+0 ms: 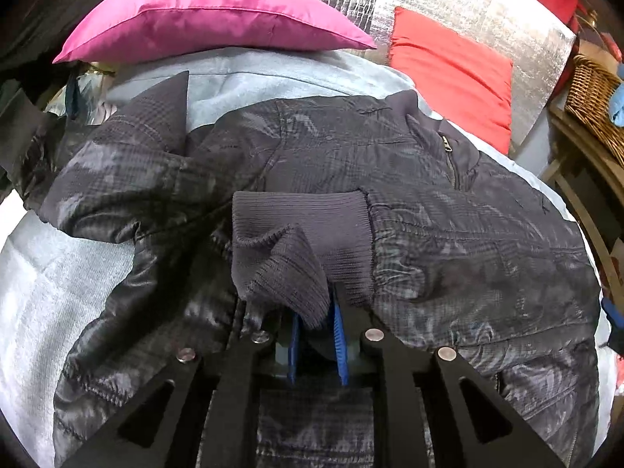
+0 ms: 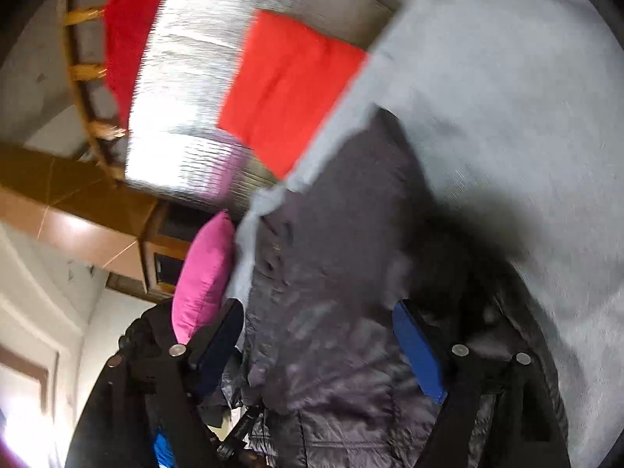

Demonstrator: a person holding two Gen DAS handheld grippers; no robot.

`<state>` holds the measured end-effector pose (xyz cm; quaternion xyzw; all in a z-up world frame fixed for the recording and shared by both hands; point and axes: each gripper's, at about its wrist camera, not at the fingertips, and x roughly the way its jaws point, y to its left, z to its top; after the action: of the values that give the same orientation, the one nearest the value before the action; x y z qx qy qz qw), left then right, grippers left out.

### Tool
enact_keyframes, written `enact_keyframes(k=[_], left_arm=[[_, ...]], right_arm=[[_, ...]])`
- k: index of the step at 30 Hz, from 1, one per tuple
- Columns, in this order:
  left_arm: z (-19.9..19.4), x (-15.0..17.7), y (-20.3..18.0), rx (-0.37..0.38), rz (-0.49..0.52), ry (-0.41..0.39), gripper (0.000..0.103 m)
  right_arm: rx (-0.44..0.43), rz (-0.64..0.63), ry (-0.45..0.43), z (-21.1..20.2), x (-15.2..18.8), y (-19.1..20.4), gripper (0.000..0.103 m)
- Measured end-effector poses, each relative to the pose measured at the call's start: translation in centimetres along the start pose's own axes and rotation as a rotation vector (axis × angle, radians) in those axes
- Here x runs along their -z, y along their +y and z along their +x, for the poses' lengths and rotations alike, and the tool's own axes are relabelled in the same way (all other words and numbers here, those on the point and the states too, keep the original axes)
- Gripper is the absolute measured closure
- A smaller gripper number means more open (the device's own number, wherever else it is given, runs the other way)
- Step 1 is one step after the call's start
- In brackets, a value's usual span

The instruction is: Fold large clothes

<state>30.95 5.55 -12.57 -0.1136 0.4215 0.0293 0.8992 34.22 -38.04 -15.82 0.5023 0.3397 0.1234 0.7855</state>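
Jacket (image 1: 351, 179), dark and quilted, is lying on a pale blue blanket (image 1: 58, 280) while the left gripper (image 1: 316, 343) is pinching its ribbed cuff (image 1: 296, 241) mid sleeve-fold, the right gripper (image 2: 323, 347) hovering wide open and holding nothing, and the cuff likely needing laying across the chest next.

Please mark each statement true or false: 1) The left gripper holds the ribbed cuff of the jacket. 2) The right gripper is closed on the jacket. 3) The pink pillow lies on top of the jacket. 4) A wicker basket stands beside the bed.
1) True: the left gripper pinches the ribbed cuff.
2) False: the right gripper is open, over the jacket.
3) False: the pink pillow lies beyond it, apart.
4) True: the wicker basket is there.
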Motion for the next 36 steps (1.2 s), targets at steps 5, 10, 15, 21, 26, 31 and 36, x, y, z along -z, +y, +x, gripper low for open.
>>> enact_keyframes(k=[5, 10, 15, 21, 26, 31, 36], left_arm=[[0.2, 0.0, 0.3, 0.001, -0.009, 0.009, 0.075], [-0.3, -0.2, 1.1, 0.017, -0.045, 0.008, 0.069], [0.3, -0.2, 1.2, 0.004, -0.048, 0.052, 0.066], [-3.1, -1.2, 4.5, -0.035, -0.144, -0.023, 0.045], [-4.6, -0.9, 7.7, 0.073, -0.215, 0.013, 0.044], [-7.2, -1.2, 14.8, 0.213, -0.439, -0.044, 0.030], [-7.4, -3.5, 24.9, 0.081, -0.660, -0.125, 0.030]], right_arm=[[0.114, 0.054, 0.065, 2.6, -0.8, -3.7, 0.020], [0.058, -0.063, 0.012, 0.1, -1.2, 1.0, 0.018], [0.196, -0.089, 0.125, 4.4, -0.3, -1.2, 0.013], [0.124, -0.250, 0.061, 0.6, 2.2, 3.7, 0.013], [0.111, -0.407, 0.053, -2.9, 8.3, 4.0, 0.013], [0.162, -0.548, 0.056, -3.5, 13.1, 3.1, 0.013], [0.146, -0.583, 0.056, -3.2, 14.1, 2.1, 0.013]])
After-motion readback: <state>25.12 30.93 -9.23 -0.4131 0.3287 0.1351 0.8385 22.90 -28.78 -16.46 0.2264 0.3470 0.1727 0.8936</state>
